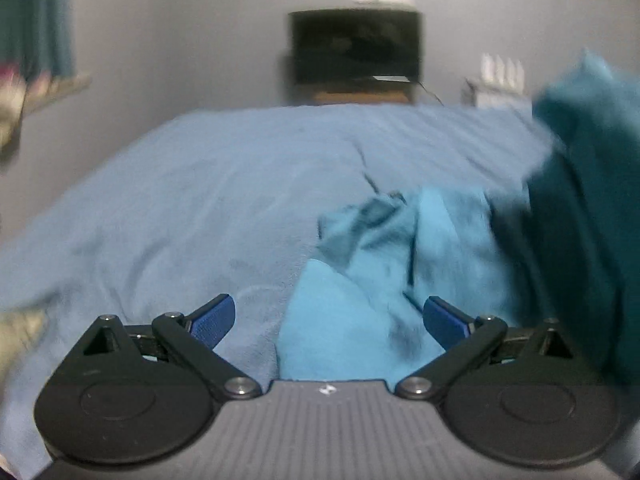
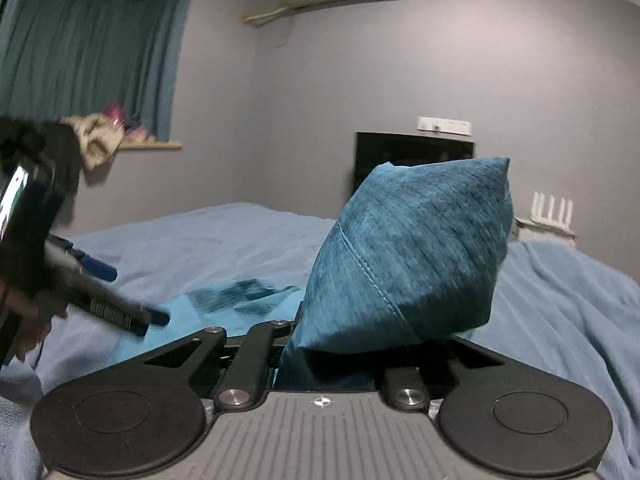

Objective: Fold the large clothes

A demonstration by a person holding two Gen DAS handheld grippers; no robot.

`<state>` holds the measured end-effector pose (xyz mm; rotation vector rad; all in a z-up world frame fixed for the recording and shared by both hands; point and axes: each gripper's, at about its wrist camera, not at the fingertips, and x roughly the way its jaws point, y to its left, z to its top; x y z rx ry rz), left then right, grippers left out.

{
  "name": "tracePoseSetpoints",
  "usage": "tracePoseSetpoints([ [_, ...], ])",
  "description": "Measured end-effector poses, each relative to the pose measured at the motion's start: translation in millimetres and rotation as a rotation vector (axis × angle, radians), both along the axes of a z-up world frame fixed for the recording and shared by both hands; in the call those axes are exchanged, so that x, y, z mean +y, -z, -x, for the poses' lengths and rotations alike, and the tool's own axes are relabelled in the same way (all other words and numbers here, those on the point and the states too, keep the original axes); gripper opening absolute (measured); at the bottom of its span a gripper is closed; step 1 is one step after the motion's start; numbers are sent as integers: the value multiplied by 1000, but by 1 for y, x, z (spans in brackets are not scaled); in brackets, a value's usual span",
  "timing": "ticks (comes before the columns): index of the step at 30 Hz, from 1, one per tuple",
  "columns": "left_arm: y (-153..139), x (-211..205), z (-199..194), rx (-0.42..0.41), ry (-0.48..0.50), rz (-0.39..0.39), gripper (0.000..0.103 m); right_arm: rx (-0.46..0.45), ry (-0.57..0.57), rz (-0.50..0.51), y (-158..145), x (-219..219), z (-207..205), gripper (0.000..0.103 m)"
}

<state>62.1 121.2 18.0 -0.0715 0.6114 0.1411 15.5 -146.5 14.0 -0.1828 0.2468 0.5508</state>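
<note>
A teal garment [image 1: 384, 280] lies crumpled on the light blue bedspread [image 1: 200, 200], its paler inside showing. In the left wrist view my left gripper [image 1: 328, 316] hovers just over the garment's near edge, open, with nothing between its blue pads [image 1: 212, 316]. One dark teal part of the garment [image 2: 408, 256] is lifted off the bed, and my right gripper [image 2: 336, 354] is shut on it; the cloth hides its fingertips. The same raised fold [image 1: 584, 152] fills the right edge of the left wrist view. The right wrist view also shows the left gripper [image 2: 128, 292] at the left, held by a hand.
The bedspread [image 2: 560, 300] covers the whole bed. Beyond the bed's far end a black screen [image 1: 356, 48] stands against the grey wall, with a white router [image 2: 552, 208] to its right. A curtain [image 2: 88, 52] and a windowsill with soft toys [image 2: 108, 128] are at the left.
</note>
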Motion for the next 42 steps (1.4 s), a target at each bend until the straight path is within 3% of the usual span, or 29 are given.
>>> tracePoseSetpoints([
  [7,-18,41,6,-84,-24,163,99,-20,-159,230,14,86,25,14],
  [12,-11,71,6,-81,1,354,90,-9,-217,400,44,139,39,14],
  [15,-7,74,3,-63,48,414,85,-3,-225,450,60,152,47,20],
  [19,-6,74,-1,-50,105,467,83,73,-330,416,67,150,57,52],
  [27,-2,62,-9,-36,242,428,70,276,-459,158,40,112,57,76],
  [29,-3,57,-11,-49,289,409,69,289,-486,141,38,104,67,77],
  [30,-2,54,-13,-39,308,396,64,282,-488,147,35,100,73,76],
  [35,33,48,-30,127,279,325,48,270,-462,137,20,75,91,74],
  [38,53,64,-40,190,223,377,48,239,-431,162,5,50,102,74],
  [42,50,73,-39,167,216,453,48,241,-327,126,-21,-4,101,74],
])
